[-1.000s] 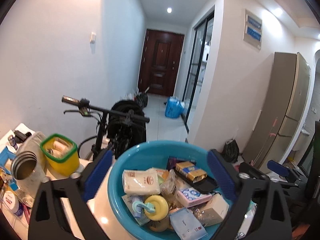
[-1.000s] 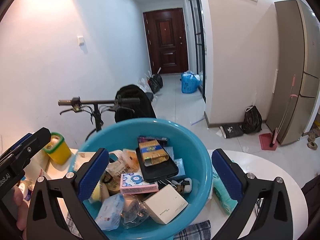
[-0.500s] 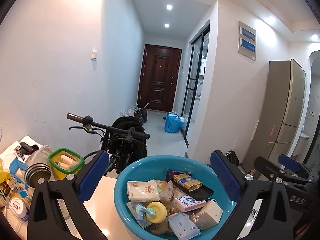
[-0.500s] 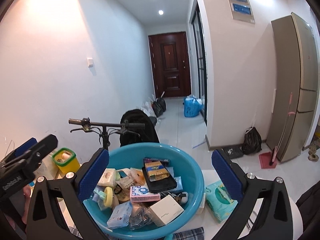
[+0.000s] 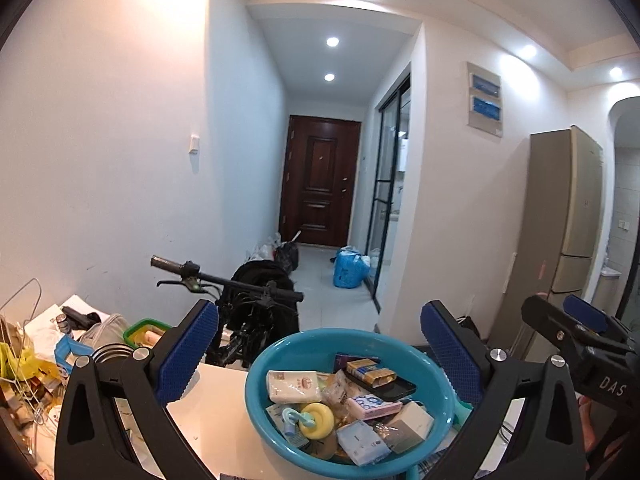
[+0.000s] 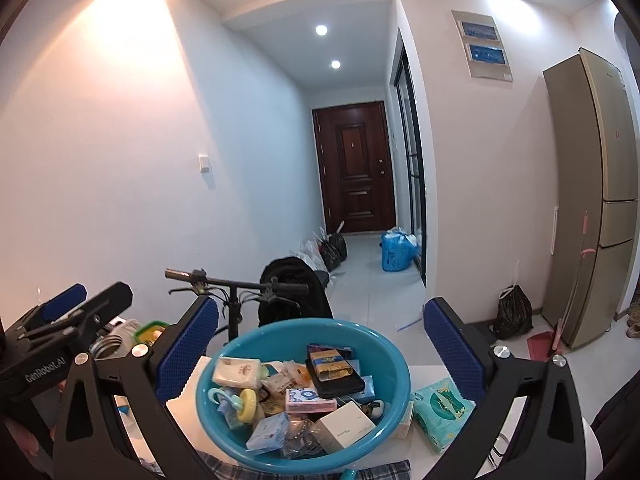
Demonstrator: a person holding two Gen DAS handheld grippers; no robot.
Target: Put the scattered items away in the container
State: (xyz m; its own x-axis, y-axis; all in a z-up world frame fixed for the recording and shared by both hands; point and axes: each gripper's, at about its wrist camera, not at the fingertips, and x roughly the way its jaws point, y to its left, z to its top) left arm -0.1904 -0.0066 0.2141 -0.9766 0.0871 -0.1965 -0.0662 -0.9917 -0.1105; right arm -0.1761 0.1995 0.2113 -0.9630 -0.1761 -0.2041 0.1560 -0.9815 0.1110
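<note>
Two claws, left claw (image 5: 320, 356) and right claw (image 6: 322, 350), gaping, one basin (image 6: 394, 384)

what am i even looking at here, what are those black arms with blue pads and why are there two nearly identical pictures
No robot here: a person holds a two-finger gripper in each hand, and each gripper carries a wide-angle camera looking forward along its fingers. One picture comes from the left gripper, the other from the right gripper. The black arms with blue pads are each gripper's own fingers. Both grippers are open and hold nothing.

Each view also catches the other gripper at its edge, which is why the pictures nearly match.

On the white table sits a blue basin filled with small things: tissue packs, little boxes, a black phone, a yellow ring toy. A green tissue pack lies outside it, beside the rim. Behind stand a bicycle, a hallway door and a fridge.
</note>
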